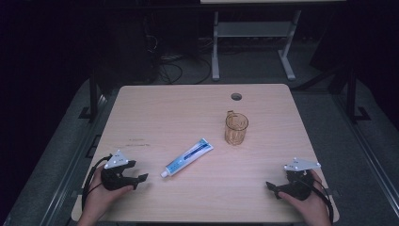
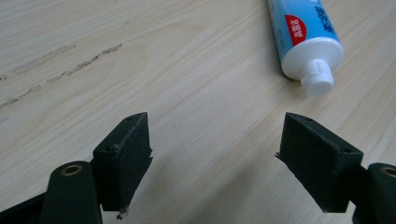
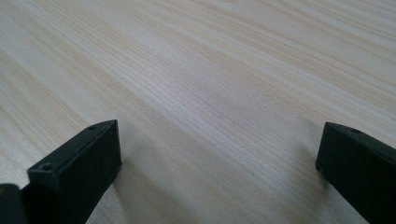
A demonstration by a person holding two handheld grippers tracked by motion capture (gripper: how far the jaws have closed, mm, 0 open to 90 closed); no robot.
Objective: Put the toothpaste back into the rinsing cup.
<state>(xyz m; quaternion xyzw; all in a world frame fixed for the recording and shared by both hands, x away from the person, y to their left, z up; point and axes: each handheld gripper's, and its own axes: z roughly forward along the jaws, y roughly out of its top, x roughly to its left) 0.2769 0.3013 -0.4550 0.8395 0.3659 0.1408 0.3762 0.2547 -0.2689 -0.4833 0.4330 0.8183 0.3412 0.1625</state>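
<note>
A white and blue toothpaste tube [image 1: 188, 157] lies flat near the middle of the wooden table [image 1: 155, 113], its white cap [image 2: 318, 82] toward the near left. An amber see-through cup [image 1: 235, 128] with a handle stands upright behind it to the right. My left gripper [image 1: 140, 180] rests at the near left corner, pointing at the cap from a short way off; in the left gripper view its jaws [image 2: 215, 158] stand apart over bare wood. At the near right, my right gripper [image 1: 272, 187] is open with only table between its jaws [image 3: 219, 172].
A round cable hole [image 1: 236, 97] sits at the table's far edge. A white desk frame [image 1: 254, 42] and cables stand on the dark floor beyond. Faint scuff marks [image 2: 65, 67] run across the wood to the left of the left gripper.
</note>
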